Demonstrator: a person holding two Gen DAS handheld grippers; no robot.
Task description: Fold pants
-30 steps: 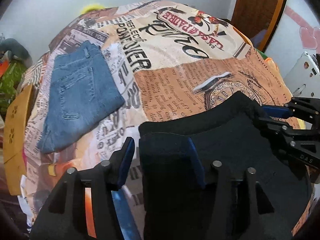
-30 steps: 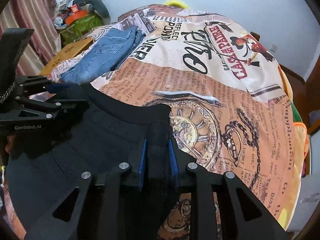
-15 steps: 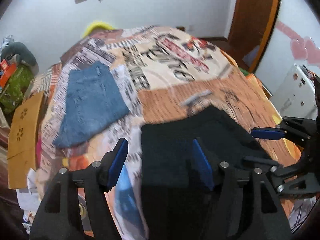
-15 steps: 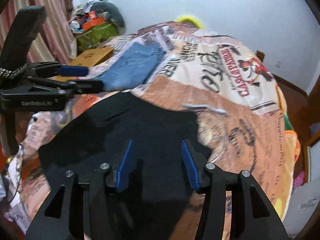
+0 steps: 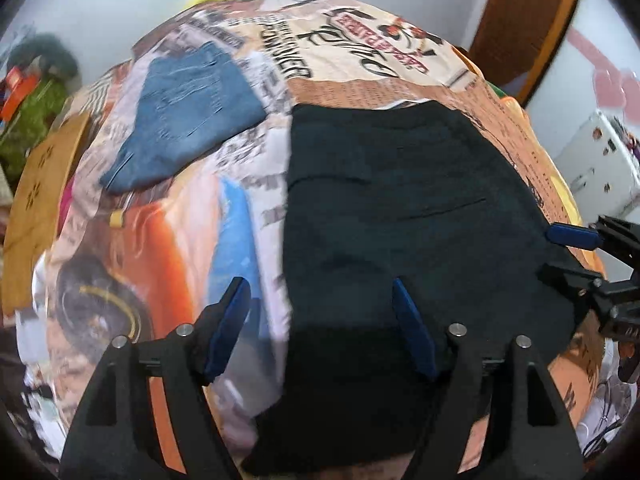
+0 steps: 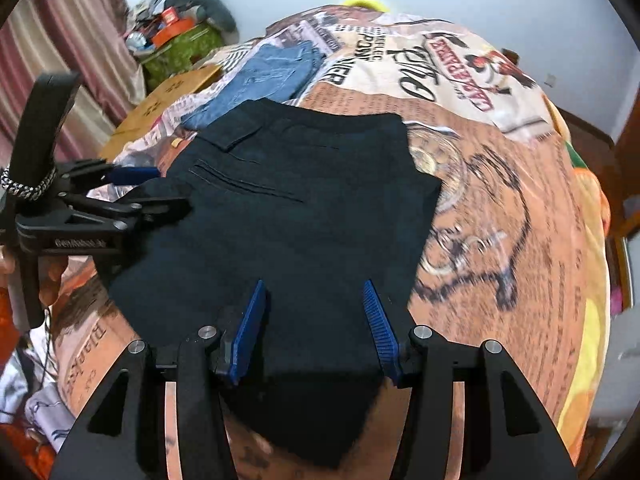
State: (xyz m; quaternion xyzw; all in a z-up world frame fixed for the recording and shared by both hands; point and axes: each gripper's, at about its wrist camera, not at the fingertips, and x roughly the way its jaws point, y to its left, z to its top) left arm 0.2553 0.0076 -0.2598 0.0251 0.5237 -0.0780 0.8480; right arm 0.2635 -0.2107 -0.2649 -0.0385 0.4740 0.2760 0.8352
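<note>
The black pants [image 5: 400, 208] lie folded flat on the printed bedspread [image 5: 360, 52], back pocket seams up; they also show in the right wrist view [image 6: 304, 208]. My left gripper [image 5: 320, 328] is open and empty, above the near left edge of the pants. It also shows at the left of the right wrist view [image 6: 136, 188]. My right gripper [image 6: 316, 324] is open and empty, above the near edge of the pants. It also shows at the right of the left wrist view [image 5: 568, 252].
Folded blue jeans [image 5: 188, 108] lie on the bed to the far left of the black pants, also in the right wrist view [image 6: 268, 76]. A cardboard box [image 5: 36, 196] and clutter [image 6: 176, 36] stand beside the bed. A wooden door [image 5: 524, 20] is at the far right.
Both grippers have let go of the black pants, opened and pulled back. The pants now lie spread flat on the bed.
</note>
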